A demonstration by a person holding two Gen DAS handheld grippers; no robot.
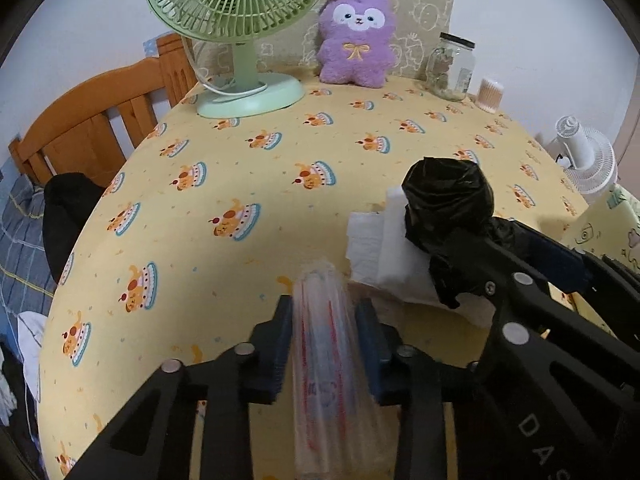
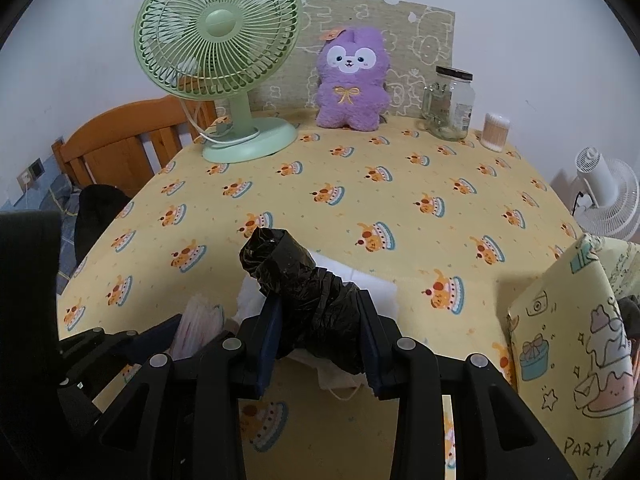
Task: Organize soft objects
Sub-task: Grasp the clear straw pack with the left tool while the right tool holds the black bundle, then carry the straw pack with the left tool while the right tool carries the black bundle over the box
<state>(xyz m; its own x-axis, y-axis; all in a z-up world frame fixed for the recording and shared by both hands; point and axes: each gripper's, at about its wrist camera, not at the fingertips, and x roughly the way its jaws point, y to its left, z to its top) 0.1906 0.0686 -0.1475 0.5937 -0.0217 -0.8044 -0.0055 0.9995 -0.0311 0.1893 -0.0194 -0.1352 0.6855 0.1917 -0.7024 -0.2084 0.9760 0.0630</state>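
Note:
A roll of clear plastic bags (image 1: 320, 360) with red print lies between the blue pads of my left gripper (image 1: 324, 303), which press on both its sides just above the yellow tablecloth (image 1: 240, 168). To its right, my right gripper (image 2: 320, 300) is shut on a crumpled black plastic bag roll (image 2: 288, 272), whose end sticks out past the fingertips. Under the black roll (image 1: 448, 196) rests a folded white tissue pack (image 1: 376, 248). The clear roll (image 2: 200, 320) also shows at the lower left of the right wrist view.
At the table's far edge stand a green desk fan (image 2: 218, 40), a purple plush toy (image 2: 352, 80), a glass jar (image 2: 450, 100) and a cotton swab tub (image 2: 495, 130). A yellow "Party" gift bag (image 2: 568, 340) stands at the right. A wooden bed frame (image 1: 80, 120) lies left.

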